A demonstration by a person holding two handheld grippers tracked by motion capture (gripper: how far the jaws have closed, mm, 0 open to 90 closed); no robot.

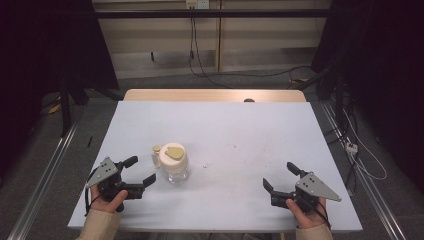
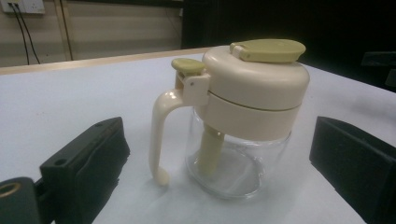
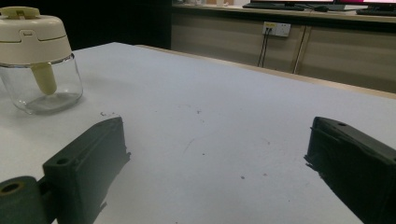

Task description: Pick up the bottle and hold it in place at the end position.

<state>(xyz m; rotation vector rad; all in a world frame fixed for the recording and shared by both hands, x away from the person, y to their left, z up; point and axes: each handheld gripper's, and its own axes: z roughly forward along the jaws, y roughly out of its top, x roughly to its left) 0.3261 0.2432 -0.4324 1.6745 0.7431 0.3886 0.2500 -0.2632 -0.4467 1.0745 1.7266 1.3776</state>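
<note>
the approach is in hand: the left gripper [image 1: 135, 171] rests with jaws wide just short of the lidded glass jar [image 1: 176, 162] standing left of centre on the table [image 1: 240, 135], the right gripper [image 1: 280, 176] wide and empty well apart, so next the left likely must ease forward around the jar.

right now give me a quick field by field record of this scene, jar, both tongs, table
jar: clear glass jar with a cream lid and a side handle, upright on the table's left half
lid: olive flap on top, shut
contents: looks empty, with a cream tube hanging down inside
left tongs: open, jaws apart and pointing at the jar, not touching it
right tongs: open, nothing between the jaws, far from the jar
table: pale blue surface, a few dark specks near the middle
hands: one at each near corner, each holding its tongs low over the table
</note>
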